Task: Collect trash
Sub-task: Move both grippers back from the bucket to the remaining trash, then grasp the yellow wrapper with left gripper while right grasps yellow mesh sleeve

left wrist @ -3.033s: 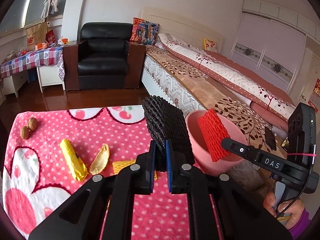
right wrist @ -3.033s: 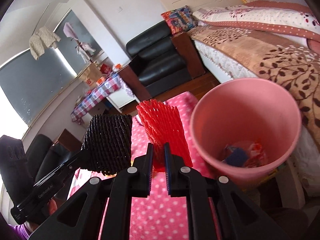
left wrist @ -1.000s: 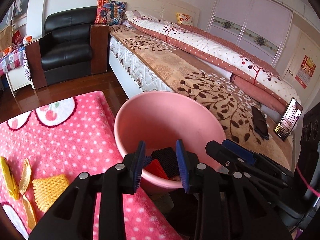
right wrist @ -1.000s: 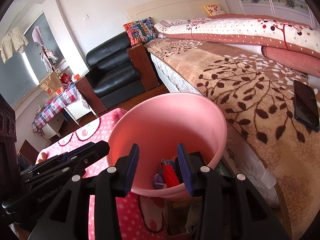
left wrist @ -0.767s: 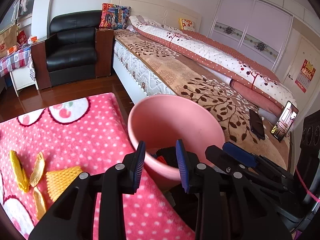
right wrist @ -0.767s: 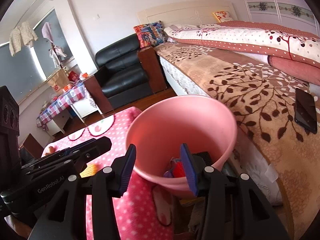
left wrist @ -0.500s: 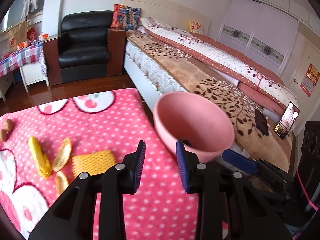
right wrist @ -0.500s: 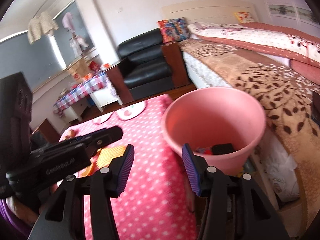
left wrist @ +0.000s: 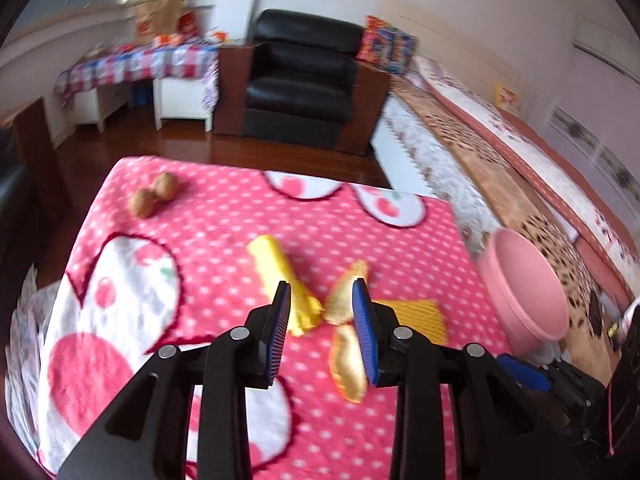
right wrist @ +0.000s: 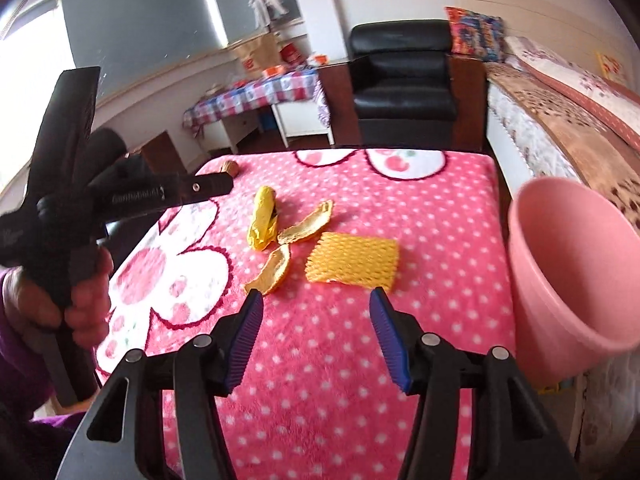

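Observation:
On the pink polka-dot table cover [right wrist: 420, 200] lie a yellow crumpled wrapper [right wrist: 263, 216], two yellow peel pieces [right wrist: 306, 226] and a yellow foam net [right wrist: 354, 258]. My left gripper [left wrist: 322, 308] is open and empty, hovering over the wrapper [left wrist: 280, 276] and a peel piece [left wrist: 344, 294]. My right gripper [right wrist: 316, 320] is open and empty, just short of the foam net. The foam net also shows in the left wrist view [left wrist: 416, 314]. The pink bin [right wrist: 572, 272] stands off the table's right edge and also shows in the left wrist view [left wrist: 524, 284].
Two walnuts [left wrist: 154, 196] lie at the table's far left corner. A black armchair [right wrist: 404, 80] stands behind the table, a bed [right wrist: 568, 112] to the right, and a checked side table [right wrist: 256, 96] at the back left.
Both grippers have let go of the black and red foam nets, which are in the bin, and swung back left over the table. Both now stand open above the yellow trash.

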Motion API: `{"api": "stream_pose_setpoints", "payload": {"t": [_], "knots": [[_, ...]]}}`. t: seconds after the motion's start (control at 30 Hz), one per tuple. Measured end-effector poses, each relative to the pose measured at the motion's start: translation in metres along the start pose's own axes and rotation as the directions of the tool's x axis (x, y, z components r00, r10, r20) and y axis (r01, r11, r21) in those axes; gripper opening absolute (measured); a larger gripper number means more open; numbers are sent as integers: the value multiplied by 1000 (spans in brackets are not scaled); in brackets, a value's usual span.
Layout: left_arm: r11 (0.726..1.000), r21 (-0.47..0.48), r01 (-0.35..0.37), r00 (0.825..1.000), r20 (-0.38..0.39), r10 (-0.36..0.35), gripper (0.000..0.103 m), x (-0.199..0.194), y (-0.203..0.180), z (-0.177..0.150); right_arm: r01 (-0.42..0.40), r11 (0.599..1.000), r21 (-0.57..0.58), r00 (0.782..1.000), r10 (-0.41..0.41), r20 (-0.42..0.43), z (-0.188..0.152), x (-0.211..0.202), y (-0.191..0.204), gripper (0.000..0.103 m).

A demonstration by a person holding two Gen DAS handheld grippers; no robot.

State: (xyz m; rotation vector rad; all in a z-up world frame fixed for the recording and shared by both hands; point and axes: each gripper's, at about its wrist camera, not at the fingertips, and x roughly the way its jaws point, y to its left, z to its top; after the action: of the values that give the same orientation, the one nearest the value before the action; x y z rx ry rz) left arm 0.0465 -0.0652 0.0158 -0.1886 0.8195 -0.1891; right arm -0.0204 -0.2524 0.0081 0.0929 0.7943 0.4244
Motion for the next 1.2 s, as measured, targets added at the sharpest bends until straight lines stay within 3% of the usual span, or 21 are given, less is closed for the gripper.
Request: {"api": "stream_pose_setpoints", "payload": {"t": [0.2, 0.4, 0.6, 0.63, 0.67, 0.73, 1.1, 1.13, 1.2], "knots": [[988, -155, 9, 997, -76, -21, 32, 31, 34, 10, -22, 992, -126, 998, 13, -66, 15, 25, 0, 57], [983, -184, -22, 989, -149, -6, 32, 64, 31, 12, -58, 971, -231, 990, 26, -137, 25, 46, -7, 66], [977, -200, -70, 981, -193, 30, 32, 88, 31, 11, -68, 947, -314, 980, 5, -198, 29, 69, -12, 66], [976, -206, -66, 981, -191, 26, 23, 89, 33, 12, -77, 943, -323, 978, 9, -207, 30, 72, -12, 66], [977, -205, -64, 981, -191, 24, 9, 89, 34, 11, -85, 939, -333, 977, 12, -214, 31, 75, -12, 66], [979, -196, -57, 985, -169, 24, 4, 84, 35, 12, -98, 930, -354, 974, 16, -228, 33, 80, -12, 66], [986, -165, 0, 997, -77, -13, 3, 40, 42, 13, -95, 902, -421, 960, -28, -277, 38, 111, -16, 66], [986, -165, 5, 997, -73, -17, 3, 38, 43, 12, -99, 901, -422, 960, -26, -280, 38, 113, -17, 65], [986, -167, 7, 998, -67, -18, 3, 35, 43, 12, -96, 902, -420, 961, -25, -275, 41, 115, -18, 54]]}}
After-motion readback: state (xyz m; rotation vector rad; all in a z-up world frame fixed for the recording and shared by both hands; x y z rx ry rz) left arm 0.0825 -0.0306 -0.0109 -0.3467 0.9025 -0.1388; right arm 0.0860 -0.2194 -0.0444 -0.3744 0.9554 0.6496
